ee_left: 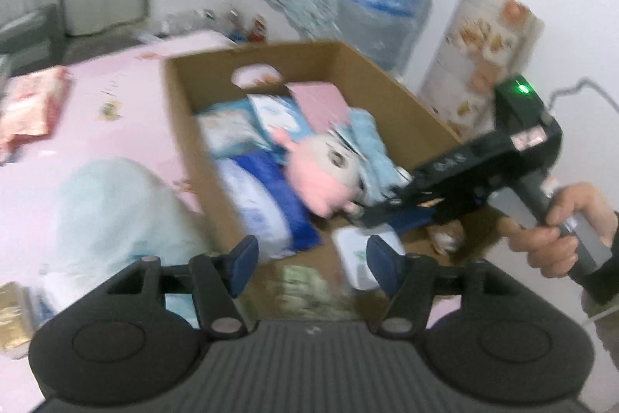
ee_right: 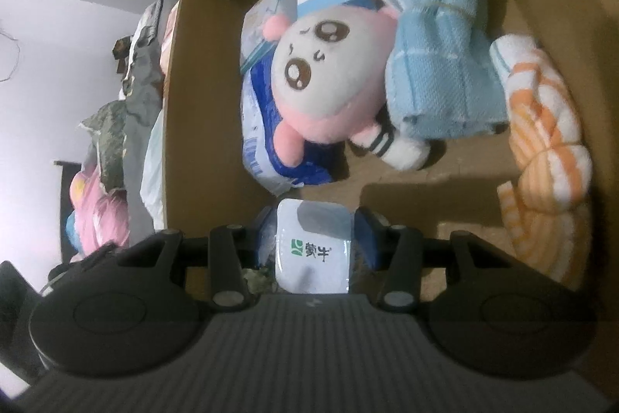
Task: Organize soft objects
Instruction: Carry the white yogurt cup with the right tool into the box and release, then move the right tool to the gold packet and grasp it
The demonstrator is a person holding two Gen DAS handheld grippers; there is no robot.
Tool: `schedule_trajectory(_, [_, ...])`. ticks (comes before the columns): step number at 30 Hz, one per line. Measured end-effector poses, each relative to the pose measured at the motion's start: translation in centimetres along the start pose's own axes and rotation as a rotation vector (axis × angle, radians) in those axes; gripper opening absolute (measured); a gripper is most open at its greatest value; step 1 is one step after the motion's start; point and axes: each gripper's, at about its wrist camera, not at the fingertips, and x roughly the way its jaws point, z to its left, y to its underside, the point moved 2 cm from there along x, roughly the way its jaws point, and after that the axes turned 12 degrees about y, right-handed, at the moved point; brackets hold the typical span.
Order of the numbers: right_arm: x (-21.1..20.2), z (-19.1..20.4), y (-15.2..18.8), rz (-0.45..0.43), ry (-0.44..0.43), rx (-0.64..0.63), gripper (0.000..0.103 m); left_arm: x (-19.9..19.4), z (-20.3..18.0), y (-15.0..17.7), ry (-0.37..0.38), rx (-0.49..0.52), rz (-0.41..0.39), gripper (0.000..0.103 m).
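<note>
Right hand-held gripper (ee_right: 314,239) pinches white pouch (ee_right: 312,250); left hand-held gripper (ee_left: 307,258) apparently spread, empty.

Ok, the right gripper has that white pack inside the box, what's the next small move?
Probably open the right gripper to drop the white pack: it is clamped low inside the cardboard box, over bare floor just short of the plush toy.

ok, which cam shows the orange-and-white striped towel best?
Right wrist: the orange-and-white striped fluffy towel lies sharp and unobstructed along the brown cardboard box wall. The left wrist view is blurred, and the right tongs' black body covers that corner, so the towel isn't discernible.
</note>
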Motion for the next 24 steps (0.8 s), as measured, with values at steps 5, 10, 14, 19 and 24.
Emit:
schedule_trajectory(5, [-2.7, 1.7, -0.5, -0.102, 0.038, -0.028, 0.048, -4.2, 2.8, 1.0, -0.094, -0.043, -0.098, 0.069])
schedule_trajectory(10, [-4.5, 7.0, 0.0, -0.169, 0.007, -0.133, 0.051, -7.3, 6.2, 3.0, -0.238, -0.099, -0.145, 0.072])
schedule_trajectory(14, [-3.1, 13.3, 0.4, -0.140, -0.051, -0.250, 0.051, -9.2, 9.3, 4.9, -0.318, -0.177, -0.154, 0.072])
schedule_trajectory(19, [0.9, 21.9, 1.4, -0.046, -0.112, -0.396, 0.052, -11.3, 12.8, 7.2, -0.443, -0.238, -0.167, 0.072])
schedule_trajectory(24, [6.0, 30.0, 2.2, 0.049, -0.137, -0.515, 0.052, -11.8, 16.1, 9.3, -0.566, -0.267, -0.141, 0.072])
